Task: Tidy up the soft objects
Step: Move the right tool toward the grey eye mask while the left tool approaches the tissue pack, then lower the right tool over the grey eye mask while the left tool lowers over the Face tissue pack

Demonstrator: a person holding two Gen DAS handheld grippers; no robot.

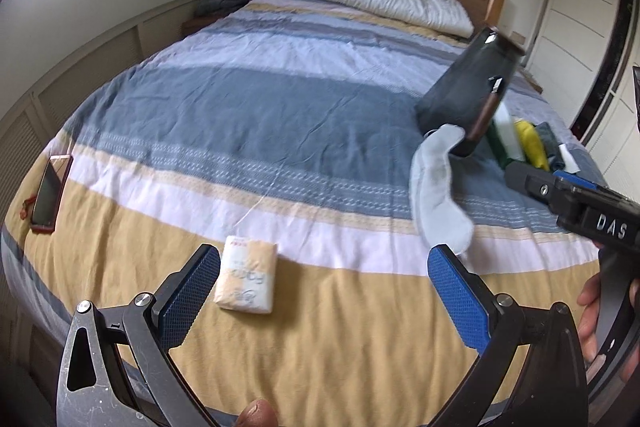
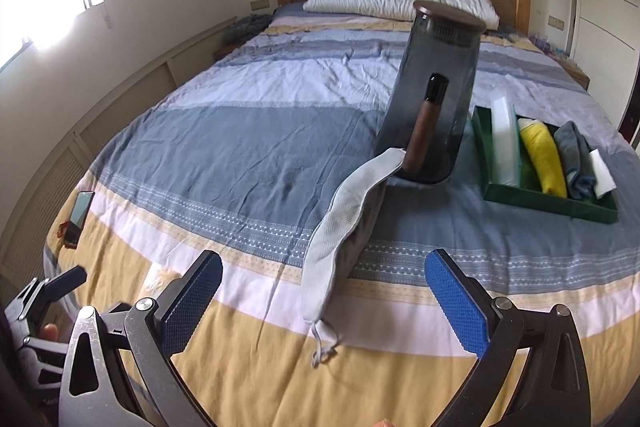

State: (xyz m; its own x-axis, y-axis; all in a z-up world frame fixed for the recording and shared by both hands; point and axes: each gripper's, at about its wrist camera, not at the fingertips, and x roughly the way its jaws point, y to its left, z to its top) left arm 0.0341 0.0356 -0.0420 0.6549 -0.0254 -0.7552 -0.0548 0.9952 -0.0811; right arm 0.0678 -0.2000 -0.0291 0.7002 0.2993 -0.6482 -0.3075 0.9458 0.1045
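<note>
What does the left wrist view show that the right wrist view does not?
Only the left wrist view shows the tissue pack lying clear on the bed, between the open left tool fingers, and the right tool's body from the side. Only the right wrist view shows the whole green tray with its rolled cloths, and the open right tool. Both show the striped bed, the pillow, the phone, the dark jug and the grey eye mask leaning on it.
</note>
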